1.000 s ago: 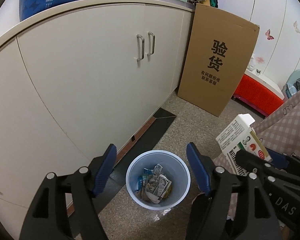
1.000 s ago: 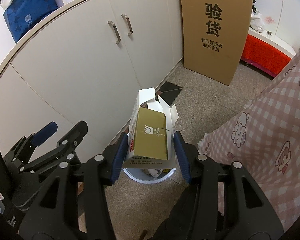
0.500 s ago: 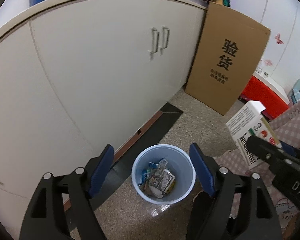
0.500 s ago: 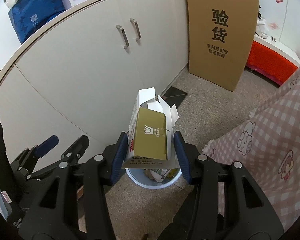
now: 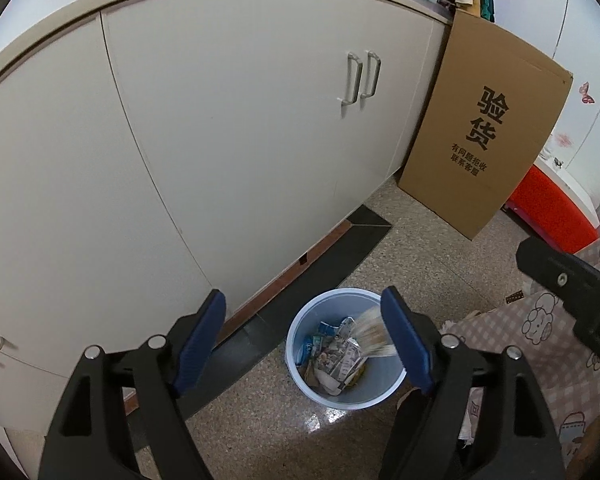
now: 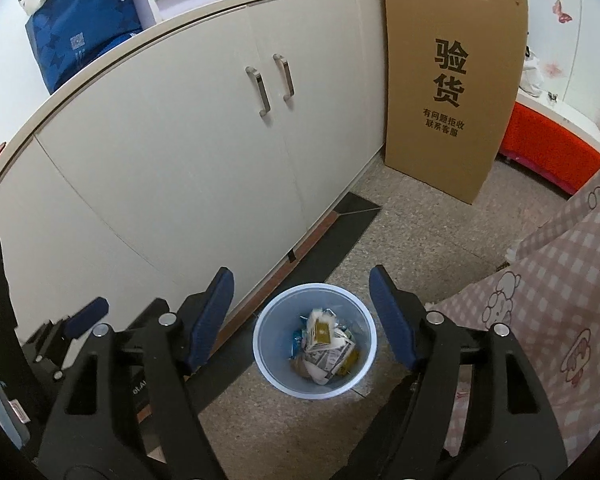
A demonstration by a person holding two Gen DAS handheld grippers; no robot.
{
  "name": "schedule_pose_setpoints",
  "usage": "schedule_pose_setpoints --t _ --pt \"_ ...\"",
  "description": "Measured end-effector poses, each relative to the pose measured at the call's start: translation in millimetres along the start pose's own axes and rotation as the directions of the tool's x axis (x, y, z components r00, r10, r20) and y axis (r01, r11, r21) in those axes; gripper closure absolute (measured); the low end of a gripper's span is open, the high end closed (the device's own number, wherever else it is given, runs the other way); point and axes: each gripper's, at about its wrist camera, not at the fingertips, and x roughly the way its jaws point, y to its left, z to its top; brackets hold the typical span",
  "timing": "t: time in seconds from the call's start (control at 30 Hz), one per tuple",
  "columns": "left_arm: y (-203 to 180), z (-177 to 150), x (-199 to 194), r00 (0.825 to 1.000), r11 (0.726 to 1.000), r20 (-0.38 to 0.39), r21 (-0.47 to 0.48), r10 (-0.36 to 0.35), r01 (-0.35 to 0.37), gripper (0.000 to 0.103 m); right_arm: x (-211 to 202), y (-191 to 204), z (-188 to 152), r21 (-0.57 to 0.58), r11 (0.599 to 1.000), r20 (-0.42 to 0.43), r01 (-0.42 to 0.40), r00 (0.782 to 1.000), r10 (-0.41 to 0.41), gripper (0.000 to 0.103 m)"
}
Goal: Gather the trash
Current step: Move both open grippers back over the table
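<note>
The right gripper [image 6: 302,316] had just sprung wide and empty, the gold carton [image 6: 322,332] dropping into the blue bin [image 6: 268,360] low centre, directly beneath its jaws.

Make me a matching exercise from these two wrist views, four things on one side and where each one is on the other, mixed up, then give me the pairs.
Things:
1. gold carton
2. cardboard sheet
3. blue bag
4. checked cloth

Places:
A. on top of the cabinet
B. at the right edge of the view, beside the bin
C. leaning upright at the end of the cabinet
D. in the pale blue bin, on the other trash

Pairs: 1-D, 2-C, 3-A, 4-B
</note>
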Motion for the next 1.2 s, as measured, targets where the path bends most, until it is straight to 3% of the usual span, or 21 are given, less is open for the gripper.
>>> schedule_pose_setpoints --t 0.3,0.73,1.0,1.2 --pt "-14.2 2.8 -25.1 0.999 0.999 0.038 0.035 -0.021 0.019 0.024 -22.6 -14.1 -4.8 0.026 1.0 0.007 0.016 1.0 -0.016 0.033" --pt "-49.7 7.8 -100.1 0.987 0.994 0.15 0.106 -0.056 0.04 0.021 -113.6 -44.3 -5.4 0.059 0.998 0.137 0.032 0.99 -0.039 0.031" --pt "-99.9 5.8 -156.9 0.966 0.979 0.211 0.17 -0.148 0.113 0.02 -178.2 -76.3 -8.2 0.09 0.994 0.23 0.068 0.969 -0.087 0.029" --pt "-165.2 -1.5 -189.9 0.944 0.943 0.212 0.272 -0.253 0.192 0.019 -226.2 -128.0 -20.4 0.158 0.981 0.28 0.111 0.948 -0.152 0.028"
